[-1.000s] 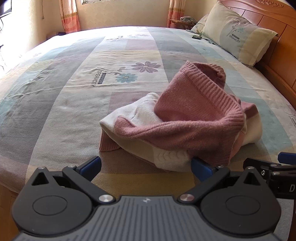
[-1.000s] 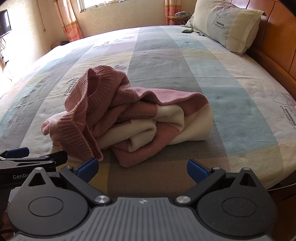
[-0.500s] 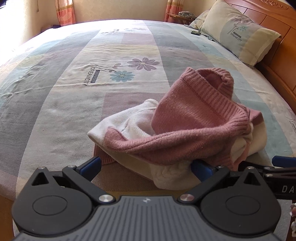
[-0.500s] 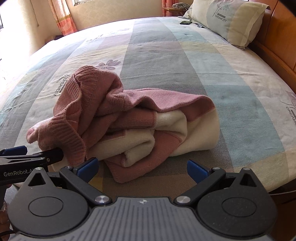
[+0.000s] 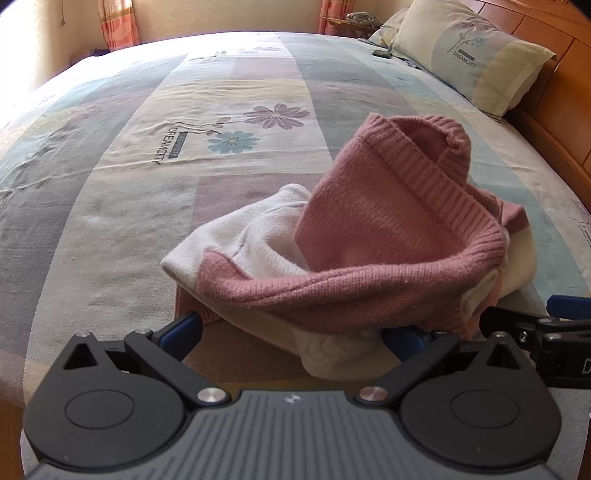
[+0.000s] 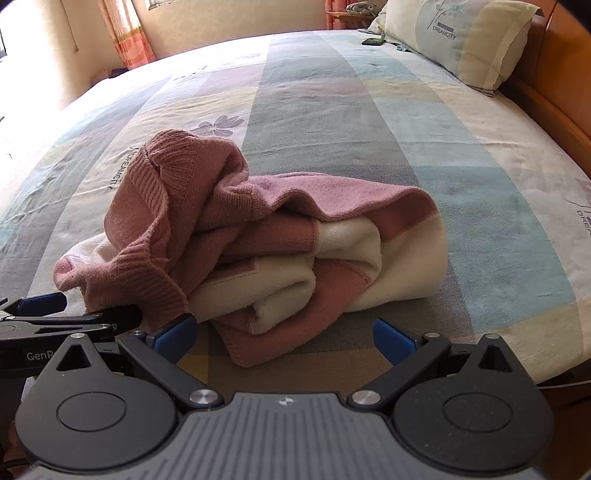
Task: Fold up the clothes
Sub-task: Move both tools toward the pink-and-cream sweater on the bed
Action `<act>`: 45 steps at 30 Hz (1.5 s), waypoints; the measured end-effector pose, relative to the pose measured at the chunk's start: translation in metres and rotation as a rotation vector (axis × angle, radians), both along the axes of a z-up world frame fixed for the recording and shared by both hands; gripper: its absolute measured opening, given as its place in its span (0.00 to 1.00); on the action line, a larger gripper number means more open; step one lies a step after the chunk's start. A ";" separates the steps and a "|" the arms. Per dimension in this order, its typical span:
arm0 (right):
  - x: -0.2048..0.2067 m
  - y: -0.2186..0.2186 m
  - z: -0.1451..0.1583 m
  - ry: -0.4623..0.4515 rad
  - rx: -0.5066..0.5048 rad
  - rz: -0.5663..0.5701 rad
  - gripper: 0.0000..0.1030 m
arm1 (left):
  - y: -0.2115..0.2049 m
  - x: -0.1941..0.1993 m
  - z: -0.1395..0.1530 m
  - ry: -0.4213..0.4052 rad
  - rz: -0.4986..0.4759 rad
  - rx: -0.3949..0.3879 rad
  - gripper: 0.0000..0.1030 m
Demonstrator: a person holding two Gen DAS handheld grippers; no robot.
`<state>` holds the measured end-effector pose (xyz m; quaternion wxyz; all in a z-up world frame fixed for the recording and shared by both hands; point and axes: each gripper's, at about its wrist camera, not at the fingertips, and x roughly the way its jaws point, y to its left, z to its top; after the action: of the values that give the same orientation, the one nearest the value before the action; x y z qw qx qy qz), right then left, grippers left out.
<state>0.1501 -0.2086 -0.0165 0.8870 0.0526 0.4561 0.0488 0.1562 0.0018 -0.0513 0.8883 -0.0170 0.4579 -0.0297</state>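
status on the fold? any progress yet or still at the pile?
Done: nothing. The pink and cream knitted sweater lies in a crumpled heap on the patchwork bedsheet. In hand: left gripper and right gripper are both open at the heap's near edge, gripping nothing. Left: grasp it, spread it flat, then every fold.

This is a home bedroom: a wide bed [image 5: 229, 110] with patchwork sheet, a pillow [image 5: 469, 55], wooden headboard [image 5: 561, 74] and window curtains [image 6: 125, 33].

Left tool [image 5: 295, 332] and right tool [image 6: 284, 332] sit side by side, low, jaws spread wide.
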 end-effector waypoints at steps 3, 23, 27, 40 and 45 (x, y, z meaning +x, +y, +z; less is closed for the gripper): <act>-0.003 -0.005 0.004 -0.029 0.031 0.006 1.00 | -0.006 0.000 -0.007 0.014 -0.021 0.044 1.00; -0.014 -0.047 0.010 -0.110 0.106 -0.028 1.00 | -0.024 -0.002 -0.012 0.034 -0.043 0.134 0.99; -0.015 -0.048 0.009 -0.100 0.112 -0.036 1.00 | -0.011 -0.006 0.004 0.001 -0.027 0.117 0.99; -0.015 -0.032 0.009 -0.081 0.095 -0.005 1.00 | 0.054 0.000 0.032 -0.122 0.089 0.186 1.00; -0.017 -0.032 0.010 -0.085 0.085 -0.010 1.00 | 0.054 -0.013 0.036 -0.227 0.019 0.150 0.99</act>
<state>0.1333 -0.2403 -0.0064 0.9027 0.0902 0.4154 0.0659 0.1435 0.0558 -0.0157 0.9335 0.0485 0.3550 0.0114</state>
